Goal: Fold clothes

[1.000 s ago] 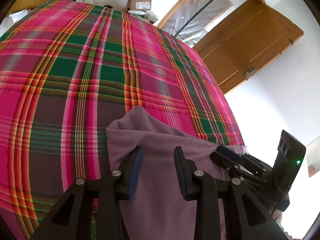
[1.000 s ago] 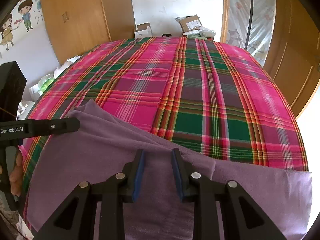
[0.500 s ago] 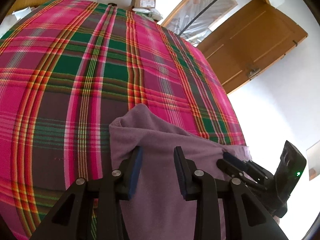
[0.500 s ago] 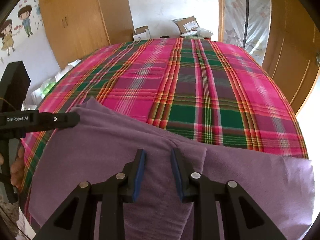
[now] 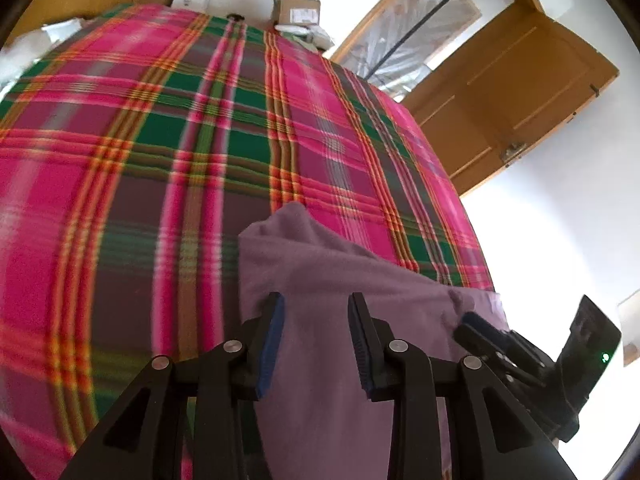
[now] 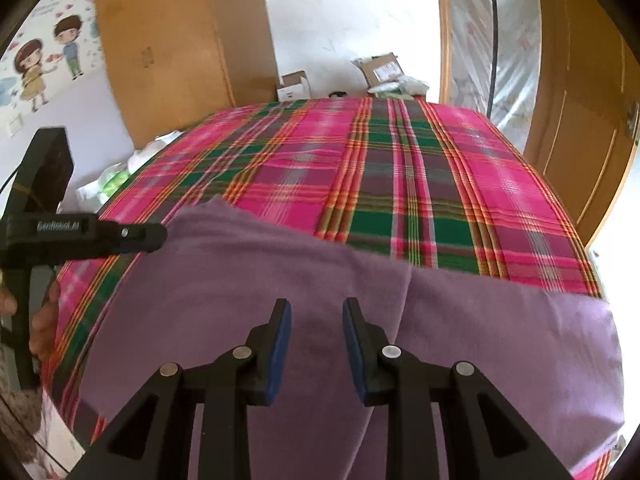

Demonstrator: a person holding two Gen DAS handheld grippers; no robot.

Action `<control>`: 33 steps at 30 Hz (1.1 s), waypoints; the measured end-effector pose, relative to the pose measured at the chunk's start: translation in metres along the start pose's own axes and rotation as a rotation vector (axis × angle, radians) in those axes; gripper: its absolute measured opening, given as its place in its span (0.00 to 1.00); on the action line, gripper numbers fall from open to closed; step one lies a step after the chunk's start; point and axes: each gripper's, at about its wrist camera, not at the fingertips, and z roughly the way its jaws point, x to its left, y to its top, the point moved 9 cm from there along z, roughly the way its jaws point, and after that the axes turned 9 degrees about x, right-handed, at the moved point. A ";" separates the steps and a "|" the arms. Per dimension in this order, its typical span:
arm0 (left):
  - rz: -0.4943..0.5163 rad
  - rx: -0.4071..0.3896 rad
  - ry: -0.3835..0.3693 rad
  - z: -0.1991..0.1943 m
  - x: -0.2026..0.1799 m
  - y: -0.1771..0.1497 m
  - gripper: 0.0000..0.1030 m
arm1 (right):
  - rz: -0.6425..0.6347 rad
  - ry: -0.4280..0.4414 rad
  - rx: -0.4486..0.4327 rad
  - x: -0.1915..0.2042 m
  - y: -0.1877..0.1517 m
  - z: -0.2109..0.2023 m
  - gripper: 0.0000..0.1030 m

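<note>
Grippers, left (image 5: 316,336) and right (image 6: 316,340), are hovering with jaws parted over a purple garment (image 6: 340,292) lying across a plaid bedspread (image 6: 400,184); its raised corner, seemingly unpinched, risks slumping crooked.

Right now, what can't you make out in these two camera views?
- Purple garment: its near part is hidden by the gripper frames and cut off at the bottom edge in both views, so its type is unclear.
- Left gripper, right view: seen side-on, so its opening isn't shown.
- Plaid bedspread, left view: blurred at left.
- Cardboard boxes: labels too small to read.
</note>
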 end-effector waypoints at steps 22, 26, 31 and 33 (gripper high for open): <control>0.026 -0.028 0.050 -0.012 0.016 -0.059 0.33 | -0.034 -0.150 -0.090 0.008 -0.034 -0.004 0.27; 0.021 -0.022 0.064 -0.017 0.013 -0.063 0.34 | -0.017 -0.141 -0.085 0.015 -0.032 -0.017 0.27; 0.025 -0.041 0.046 -0.030 0.012 -0.071 0.34 | -0.044 -0.052 -0.110 0.047 -0.038 -0.030 0.27; 0.009 -0.048 0.038 -0.035 0.016 -0.072 0.34 | -0.074 -0.002 -0.119 0.067 -0.041 -0.033 0.27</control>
